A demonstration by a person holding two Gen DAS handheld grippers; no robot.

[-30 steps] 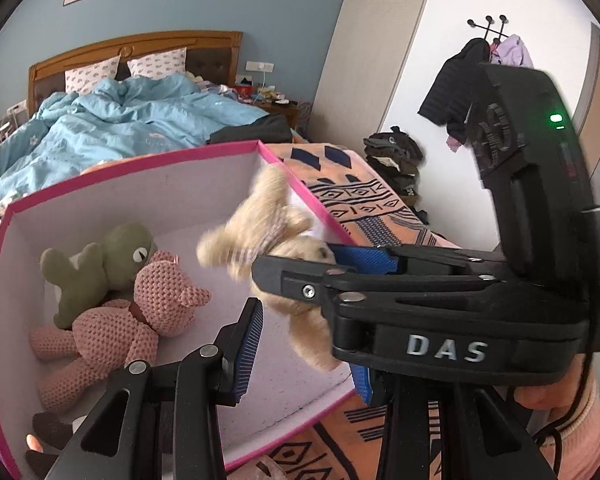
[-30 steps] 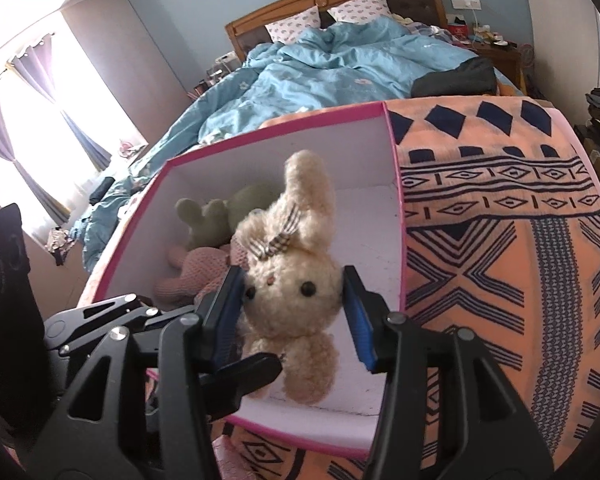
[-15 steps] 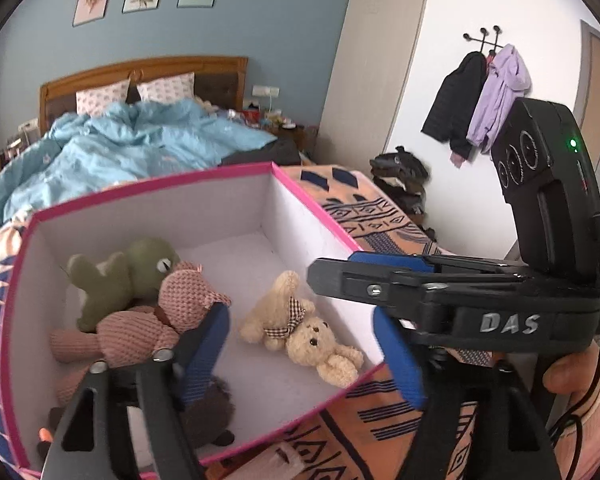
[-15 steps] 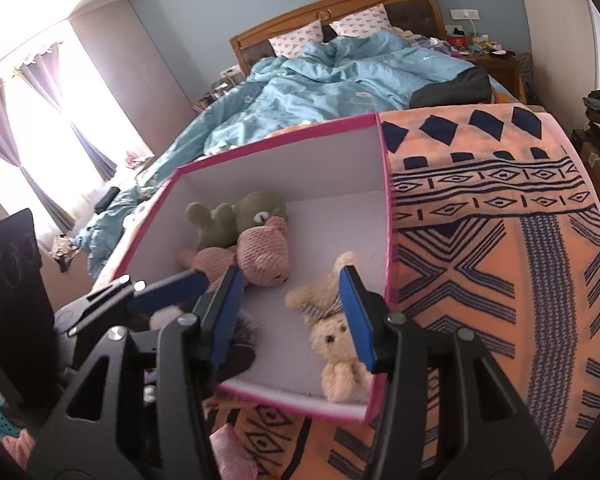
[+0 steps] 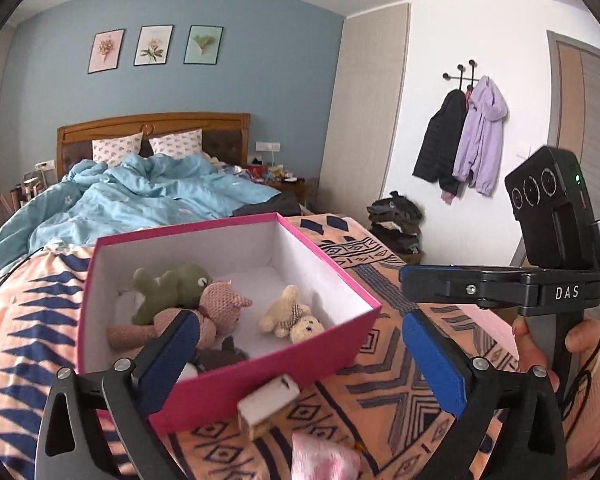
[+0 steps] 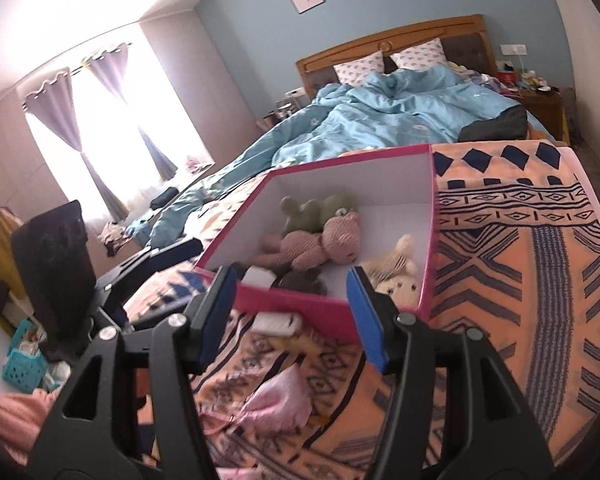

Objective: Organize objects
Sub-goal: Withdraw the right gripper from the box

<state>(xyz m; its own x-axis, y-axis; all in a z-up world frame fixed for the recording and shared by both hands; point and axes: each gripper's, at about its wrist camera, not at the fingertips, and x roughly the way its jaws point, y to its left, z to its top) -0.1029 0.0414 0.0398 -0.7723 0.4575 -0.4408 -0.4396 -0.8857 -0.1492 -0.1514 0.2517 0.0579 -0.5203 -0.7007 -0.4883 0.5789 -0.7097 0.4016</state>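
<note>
A pink box (image 5: 324, 344) with a white inside stands on the orange patterned blanket (image 6: 520, 280). A cream bunny (image 5: 290, 318) lies in it near the right wall. A pink knitted toy (image 5: 220, 308), a green toy (image 5: 168, 284) and a dark toy (image 5: 220, 356) lie beside it. My left gripper (image 5: 300, 360) hangs in front of the box, its jaws opening wide with nothing between them. My right gripper (image 6: 294, 316) is also drawn back before the box's front wall (image 6: 308, 306), jaws opening and empty. The bunny (image 6: 396, 272) shows beyond its right pad.
A small white block (image 5: 268, 400) and a pink cloth (image 5: 324, 460) lie on the blanket just in front of the box. A person's hand (image 5: 540, 344) holds the right gripper at the right. A rumpled blue duvet (image 5: 140, 200) covers the bed behind.
A second ago both grippers held the cream bunny over the box. It has dropped inside, both sets of jaws have widened, and both grippers have pulled back and up from the box.
</note>
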